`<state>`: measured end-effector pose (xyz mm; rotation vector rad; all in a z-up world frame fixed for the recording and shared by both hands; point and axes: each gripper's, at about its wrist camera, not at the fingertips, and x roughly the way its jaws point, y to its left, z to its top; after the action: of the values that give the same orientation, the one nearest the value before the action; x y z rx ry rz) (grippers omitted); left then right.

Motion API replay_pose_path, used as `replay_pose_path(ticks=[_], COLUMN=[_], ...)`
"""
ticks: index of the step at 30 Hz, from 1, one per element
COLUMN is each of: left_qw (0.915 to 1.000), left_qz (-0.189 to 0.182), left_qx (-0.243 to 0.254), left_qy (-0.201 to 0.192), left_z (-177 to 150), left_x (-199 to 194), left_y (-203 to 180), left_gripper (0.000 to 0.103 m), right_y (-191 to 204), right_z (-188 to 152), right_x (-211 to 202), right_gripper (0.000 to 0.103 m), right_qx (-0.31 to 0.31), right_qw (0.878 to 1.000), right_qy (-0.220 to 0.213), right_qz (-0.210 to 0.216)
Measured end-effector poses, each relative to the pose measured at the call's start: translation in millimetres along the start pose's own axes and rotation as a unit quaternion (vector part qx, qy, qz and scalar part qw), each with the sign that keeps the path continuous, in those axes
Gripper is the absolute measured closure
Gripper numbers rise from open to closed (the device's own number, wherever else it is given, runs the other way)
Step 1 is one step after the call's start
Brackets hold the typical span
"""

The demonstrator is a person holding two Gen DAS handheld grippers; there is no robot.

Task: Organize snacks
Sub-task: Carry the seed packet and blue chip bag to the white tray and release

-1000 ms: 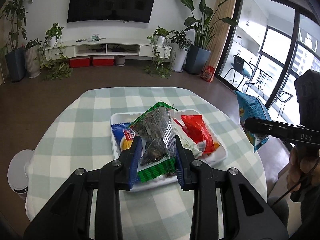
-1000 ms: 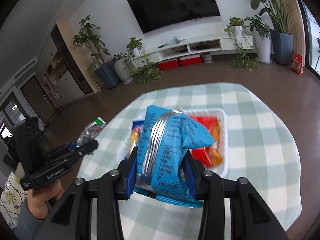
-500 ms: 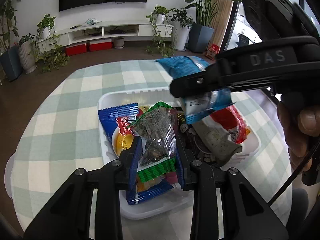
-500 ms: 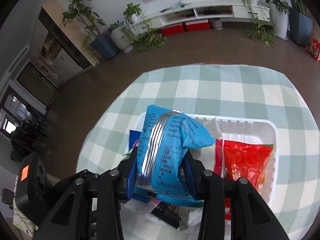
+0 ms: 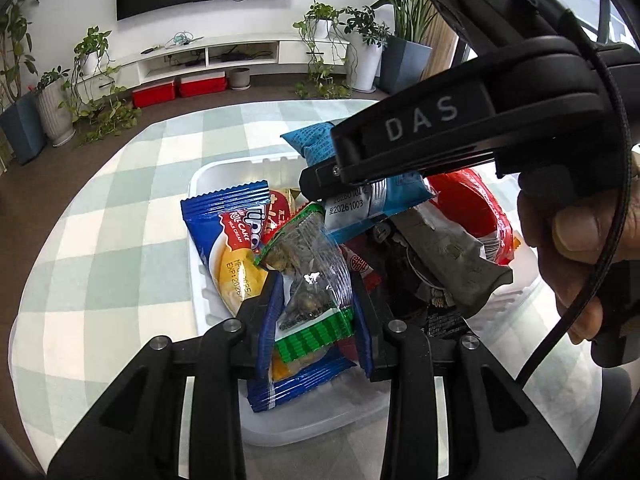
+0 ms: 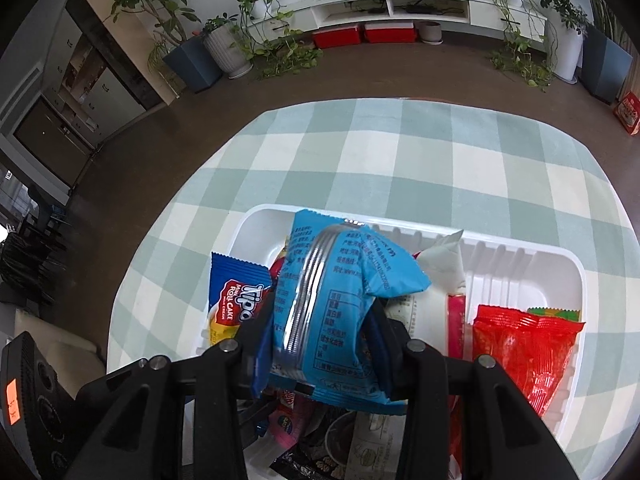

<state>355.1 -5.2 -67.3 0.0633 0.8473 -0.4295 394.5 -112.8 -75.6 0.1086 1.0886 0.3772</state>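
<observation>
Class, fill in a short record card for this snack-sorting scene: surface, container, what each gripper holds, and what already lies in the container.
surface: round table with green-and-white checked cloth
container: white tray
left gripper: jaws opening, clear green-edged snack packet between them, over the tray
right gripper: shut on light blue snack bag, over the tray
in tray: blue roll cake packet, red packet, other wrappers

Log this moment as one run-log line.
left gripper: opening, green packet between jaws | right gripper: shut on blue bag | both over white tray | stage: placing
</observation>
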Motion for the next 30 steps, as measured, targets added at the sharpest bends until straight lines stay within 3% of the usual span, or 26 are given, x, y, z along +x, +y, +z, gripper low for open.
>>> replay_pose_path(ticks=[18, 24, 30], left_qw=[0.9995, 0.9997, 0.9993], left_qz=[-0.027, -0.020, -0.029], left_qx=[-0.016, -0.014, -0.005], left_qy=[-0.007, -0.009, -0.024], left_z=[-7, -8, -8], left_x=[17, 16, 8], left_y=[14, 13, 0], left_gripper=[0.072, 0.072, 0.048], right_y=[-5, -6, -6], right_z=[-10, -12, -11], right_x=[18, 20, 12], right_gripper=[0.060, 0.060, 0.057], right_qx=[0.002, -0.006, -0.003], right_qw=[1.000, 1.000, 1.000], right_qy=[-0.006, -0.012, -0.007], right_qz=[-0.004, -0.002, 0.003])
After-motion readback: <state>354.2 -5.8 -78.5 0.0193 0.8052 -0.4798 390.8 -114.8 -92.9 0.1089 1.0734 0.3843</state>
